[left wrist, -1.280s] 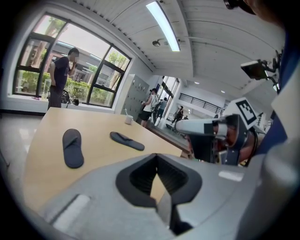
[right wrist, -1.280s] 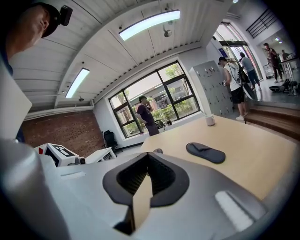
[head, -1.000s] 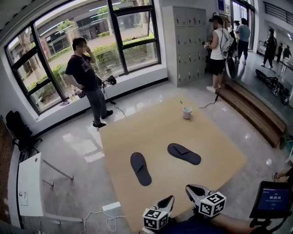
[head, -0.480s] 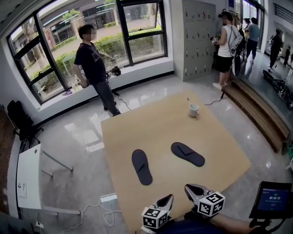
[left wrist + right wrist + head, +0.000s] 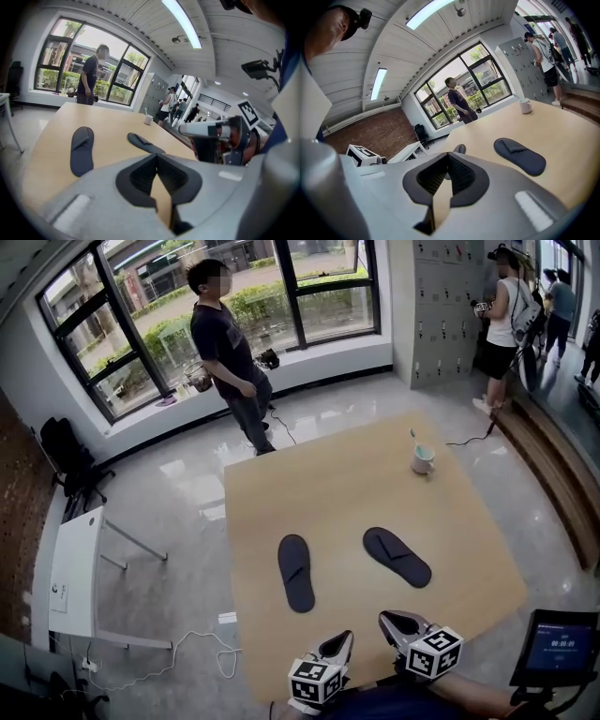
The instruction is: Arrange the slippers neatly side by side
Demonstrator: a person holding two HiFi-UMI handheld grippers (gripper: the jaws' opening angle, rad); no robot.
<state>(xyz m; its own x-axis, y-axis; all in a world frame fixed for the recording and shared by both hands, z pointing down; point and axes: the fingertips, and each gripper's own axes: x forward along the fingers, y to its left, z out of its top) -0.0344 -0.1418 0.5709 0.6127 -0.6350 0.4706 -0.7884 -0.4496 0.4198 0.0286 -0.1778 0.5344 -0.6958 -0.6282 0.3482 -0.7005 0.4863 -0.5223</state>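
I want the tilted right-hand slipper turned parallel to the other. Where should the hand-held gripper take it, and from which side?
Likely the raised strap of the right slipper: the sole lies flat on the tan surface. Approach from the near heel end with the right hand-held gripper.

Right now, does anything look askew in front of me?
Yes, the slippers. The left slipper lies nearly straight, but the right slipper sits well apart from it and slants diagonally, so the pair is neither parallel nor side by side.

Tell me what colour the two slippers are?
Dark navy blue, both the left slipper and the right slipper; the head view shows them best.
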